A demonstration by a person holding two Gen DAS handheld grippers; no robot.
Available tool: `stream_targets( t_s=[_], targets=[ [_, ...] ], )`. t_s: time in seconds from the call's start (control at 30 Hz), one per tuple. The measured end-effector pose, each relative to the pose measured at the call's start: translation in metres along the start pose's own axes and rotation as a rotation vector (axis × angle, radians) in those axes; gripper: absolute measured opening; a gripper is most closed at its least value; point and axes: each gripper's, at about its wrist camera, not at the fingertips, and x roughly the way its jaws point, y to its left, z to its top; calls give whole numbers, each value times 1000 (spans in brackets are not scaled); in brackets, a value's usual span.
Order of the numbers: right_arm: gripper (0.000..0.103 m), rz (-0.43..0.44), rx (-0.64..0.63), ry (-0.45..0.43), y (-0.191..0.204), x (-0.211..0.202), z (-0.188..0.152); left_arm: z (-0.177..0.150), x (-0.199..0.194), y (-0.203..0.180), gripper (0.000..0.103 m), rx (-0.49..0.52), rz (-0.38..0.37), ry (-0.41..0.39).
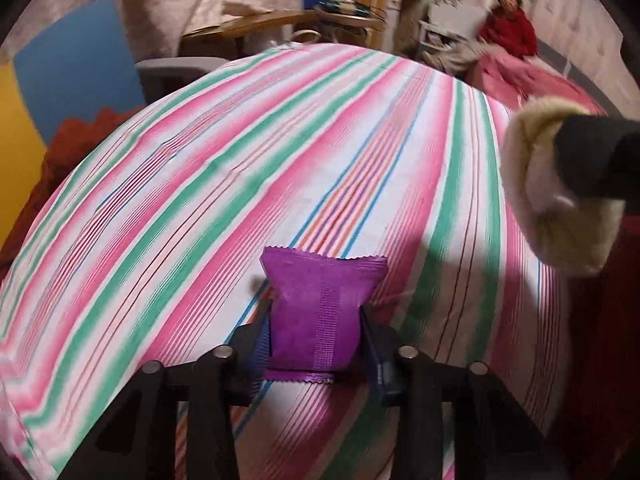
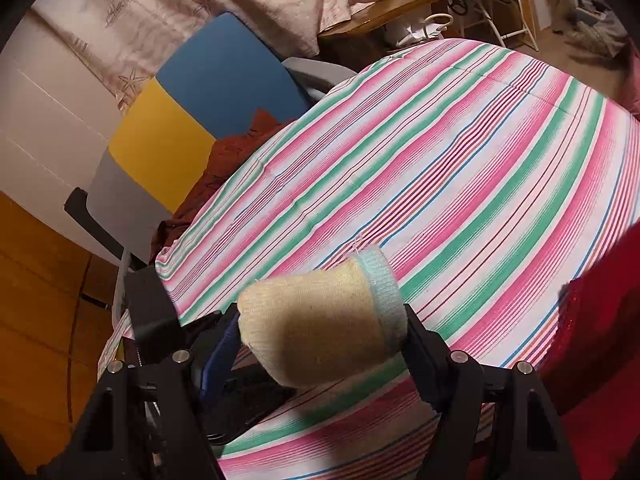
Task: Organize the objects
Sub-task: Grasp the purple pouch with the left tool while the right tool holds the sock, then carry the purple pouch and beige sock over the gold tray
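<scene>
Purple packet (image 1: 320, 312) in left fingers | rolled sock (image 2: 320, 328) in right fingers | striped cloth (image 1: 240, 184) below

**Striped cloth over the worktop**

A worktop (image 1: 248, 152) fills the middle of the room, covered by a cloth in pink, green, white and thin blue stripes. A rust-red fabric (image 2: 228, 160) bunches against its far left edge.

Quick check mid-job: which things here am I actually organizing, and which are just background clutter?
In the job:
- purple packet, clamped in the left gripper
- rolled beige sock, clamped in the right gripper

Just around:
- striped cloth
- blue and yellow panel
- wooden table
</scene>
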Motion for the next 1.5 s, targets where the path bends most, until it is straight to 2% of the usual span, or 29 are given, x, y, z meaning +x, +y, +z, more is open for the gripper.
stream_targets(
  t_s=[0.27, 0.57, 0.9, 1.13, 1.33, 1.5],
  targets=[
    [75, -36, -82, 51, 12, 10, 0, -56, -36, 19, 38, -179, 57, -15],
    [75, -86, -138, 44, 19, 10, -1, -99, -68, 30, 38, -347, 129, -27],
    [75, -156, -150, 39, 23, 11, -3, -131, -142, 35, 38, -409, 216, -156],
    [75, -202, -162, 38, 25, 12, -3, -153, -185, 56, 38, -458, 270, -236],
    [75, -266, -212, 40, 34, 14, -5, -187, -219, 70, 38, -540, 286, -285],
    [75, -305, -270, 45, 44, 17, -7, -225, -254, 83, 38, -599, 346, -334]
  ],
)
